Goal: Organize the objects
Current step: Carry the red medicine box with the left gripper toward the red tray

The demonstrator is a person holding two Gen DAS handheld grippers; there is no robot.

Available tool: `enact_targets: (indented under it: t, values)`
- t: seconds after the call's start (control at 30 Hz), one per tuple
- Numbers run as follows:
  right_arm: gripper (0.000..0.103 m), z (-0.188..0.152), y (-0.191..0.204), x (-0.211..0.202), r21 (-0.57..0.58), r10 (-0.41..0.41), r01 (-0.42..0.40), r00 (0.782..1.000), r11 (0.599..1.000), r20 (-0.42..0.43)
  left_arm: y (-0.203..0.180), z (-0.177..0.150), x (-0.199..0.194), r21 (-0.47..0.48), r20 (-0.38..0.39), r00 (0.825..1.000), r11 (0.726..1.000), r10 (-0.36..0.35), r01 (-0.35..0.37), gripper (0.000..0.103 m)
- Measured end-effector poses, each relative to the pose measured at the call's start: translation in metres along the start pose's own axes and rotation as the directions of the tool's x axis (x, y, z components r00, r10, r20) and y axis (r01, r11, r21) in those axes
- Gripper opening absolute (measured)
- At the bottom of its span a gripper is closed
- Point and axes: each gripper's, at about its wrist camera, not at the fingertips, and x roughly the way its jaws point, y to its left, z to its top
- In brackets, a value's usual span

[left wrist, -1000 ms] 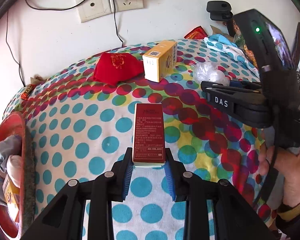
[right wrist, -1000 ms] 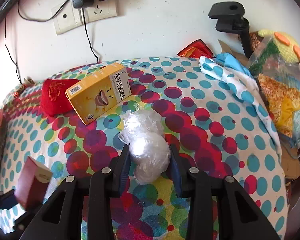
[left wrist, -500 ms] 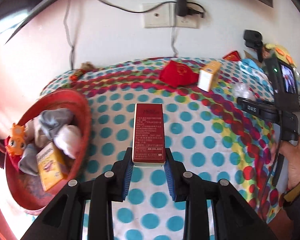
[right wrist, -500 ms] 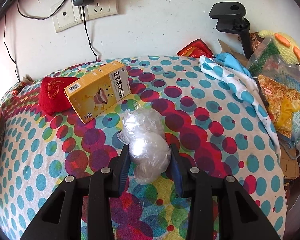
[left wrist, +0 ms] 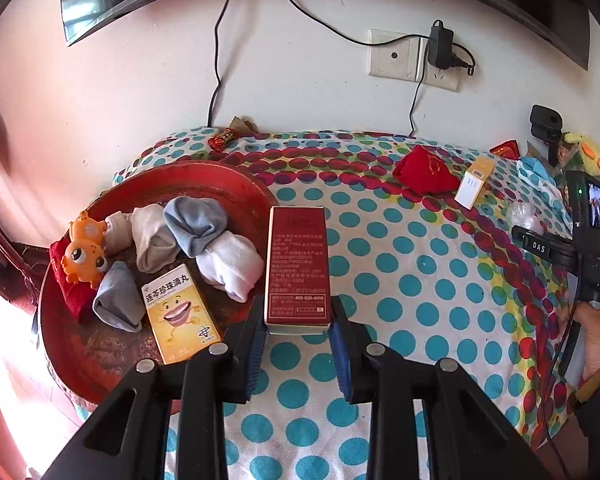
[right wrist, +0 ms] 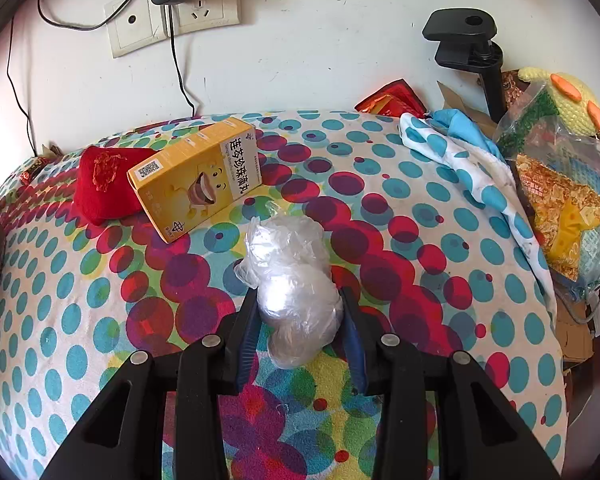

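- The left gripper (left wrist: 298,330), jaws clamped on the base of a dark red box (left wrist: 298,268), has swung leftward across the spotted bed over the past second; the red basin (left wrist: 204,178) at the bed's left edge, a sliver at the frame's side a second ago, now fills the left of its view.
- The box hangs above the cloth just right of the basin's rim, not yet over it.
- Already in the basin: rolled socks (left wrist: 196,228), a yellow box (left wrist: 180,312) and an orange toy (left wrist: 82,252).
- The right gripper (right wrist: 298,320) has not moved. A crumpled plastic bag (right wrist: 292,280) sits between its jaws on the bed, near the right edge; the pads look to press its sides.
- Left near the bed's far edge: a second yellow box (right wrist: 198,178) leaning against a red pouch (right wrist: 104,184).
- Judged from this, sorting into the basin is well under way; the red box appears next to go in, needing a short carry further left before release, with the bag, the yellow box and the pouch to follow.
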Motion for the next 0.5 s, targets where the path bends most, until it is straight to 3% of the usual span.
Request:
enact_targets:
  t: [0.5]
  values:
    - [0.036, 0.001, 0.003, 0.000, -0.020, -0.028, 0.028, 1.000, 0.999, 0.000, 0.095, 0.000, -0.005, -0.023, 0.030, 0.996, 0.996, 0.081, -0.080, 0.030]
